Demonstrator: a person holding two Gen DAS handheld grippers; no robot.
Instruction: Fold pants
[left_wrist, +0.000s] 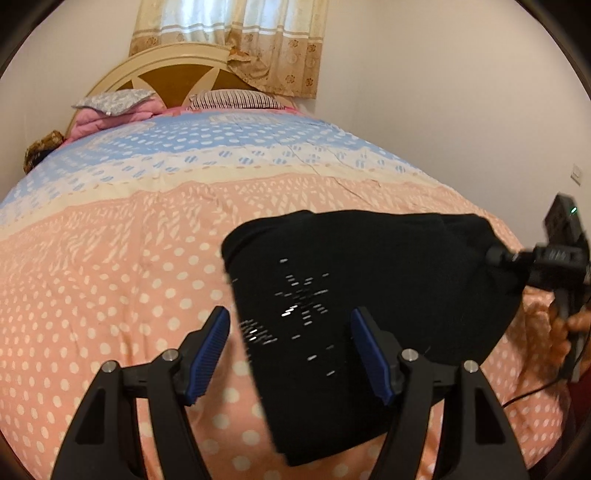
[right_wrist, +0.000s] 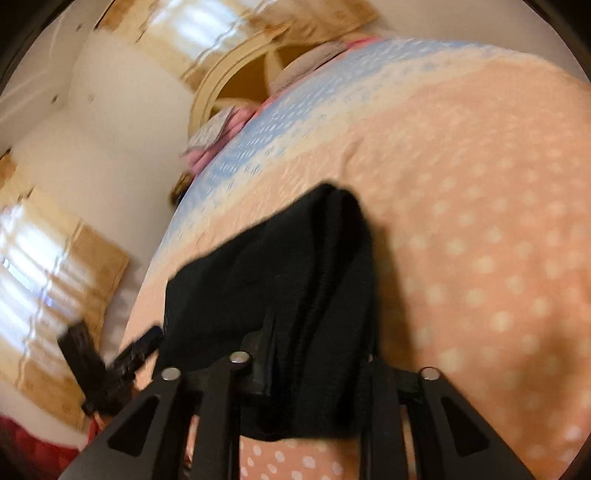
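Black tongs, blue ribbed pads, silver pivot screws.

bedroom: plain pale walls; arched cream-and-brown headboard upper left of frame; beige floral curtain top centre, daylight behind; bed under peach, cream and blue dotted bedspread; striped pillow; wall switch at right.

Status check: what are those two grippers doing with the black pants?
Left gripper open over pants. Right gripper astride bunched end, grip unclear. Bedspread clear around.
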